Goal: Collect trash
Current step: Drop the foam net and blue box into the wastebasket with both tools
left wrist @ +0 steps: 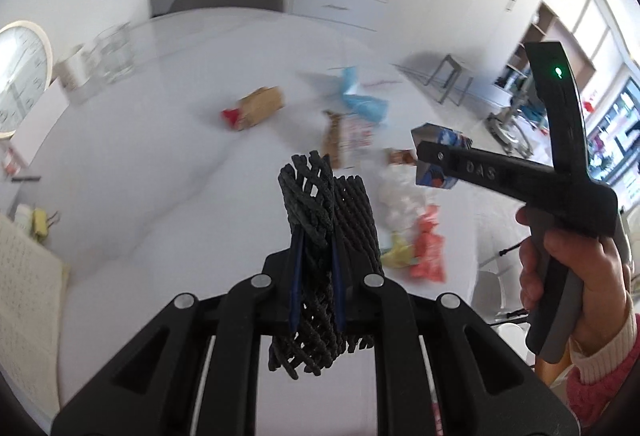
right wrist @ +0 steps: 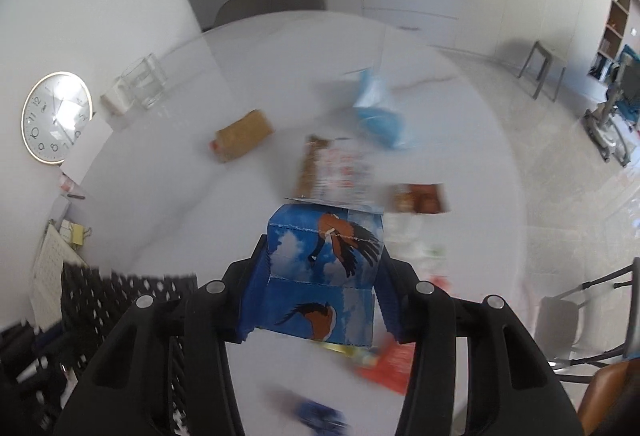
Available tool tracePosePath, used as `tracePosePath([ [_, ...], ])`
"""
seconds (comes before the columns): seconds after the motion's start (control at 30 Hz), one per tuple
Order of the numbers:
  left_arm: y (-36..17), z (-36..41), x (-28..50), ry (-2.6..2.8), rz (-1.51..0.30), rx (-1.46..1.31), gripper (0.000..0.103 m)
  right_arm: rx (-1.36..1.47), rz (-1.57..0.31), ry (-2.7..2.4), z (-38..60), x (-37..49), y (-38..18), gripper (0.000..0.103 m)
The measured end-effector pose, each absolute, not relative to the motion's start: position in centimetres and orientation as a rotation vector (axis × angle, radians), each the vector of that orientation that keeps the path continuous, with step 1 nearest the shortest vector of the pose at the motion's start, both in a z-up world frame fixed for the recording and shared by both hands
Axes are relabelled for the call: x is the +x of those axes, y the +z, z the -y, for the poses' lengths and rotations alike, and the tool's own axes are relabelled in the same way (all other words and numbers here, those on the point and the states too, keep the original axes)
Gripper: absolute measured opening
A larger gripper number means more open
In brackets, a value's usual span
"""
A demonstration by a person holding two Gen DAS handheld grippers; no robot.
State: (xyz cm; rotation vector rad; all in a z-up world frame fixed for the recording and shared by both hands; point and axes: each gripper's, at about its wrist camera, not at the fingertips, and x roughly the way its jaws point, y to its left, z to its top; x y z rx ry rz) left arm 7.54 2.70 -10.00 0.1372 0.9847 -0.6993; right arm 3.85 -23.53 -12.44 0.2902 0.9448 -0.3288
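Gripping a blue carton (right wrist: 324,276) printed with brown birds, your right gripper (right wrist: 320,276) has its jaws closed on its sides, long axis toward 12 o'clock above the white table (right wrist: 160,196). Your left gripper (left wrist: 316,268) pinches upright black foam netting (left wrist: 320,220). Wrappers (right wrist: 340,168) lie blurred at 12 o'clock.

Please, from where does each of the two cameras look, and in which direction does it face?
Left wrist: sits on the left gripper, faces forward and down over the white table; shows its fingers shut on a black foam net, plus the right gripper and the person's hand.
Right wrist: sits on the right gripper, faces forward and down; shows its fingers shut on a blue bird-print box.
Shared: table, brown packet, blue bag, wall clock.
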Motion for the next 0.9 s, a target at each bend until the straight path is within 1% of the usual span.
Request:
tracePosePath([
  [0.2,-9.1,8.9,3.5,-0.872,-0.999,0.174,0.013,0.292,-0.921,-0.463,33.3,-4.0,-10.8,0.049],
  [0.37,-10.4,18.3,-0.1,-1.008,-1.046,0.221,0.013,0.319,-0.94,-0.574,41.2,-9.4,-12.0,0.049],
  [0.53,-14.3,27.1,-2.0,-1.057,-1.147,0.268,0.013,0.376,-0.962,-0.633,46.6,-13.4,-14.0,0.049],
  [0.73,-20.0,34.0,-3.0,-1.04,-1.259,0.366,0.013,0.439,-0.988,-0.65,51.1,-16.4,-16.4,0.049],
  [0.8,-21.1,35.2,-3.3,-1.01,-1.283,0.375,0.02,0.443,-0.994,-0.646,52.2,-17.2,-16.9,0.049],
  [0.87,-21.8,35.7,-3.5,-0.99,-1.298,0.378,0.054,0.45,-0.999,-0.642,52.8,-17.5,-17.4,0.049],
  [0.9,-21.9,35.8,-3.6,-0.971,-1.29,0.376,0.059,0.458,-1.001,-0.638,53.2,-17.7,-17.7,0.049],
])
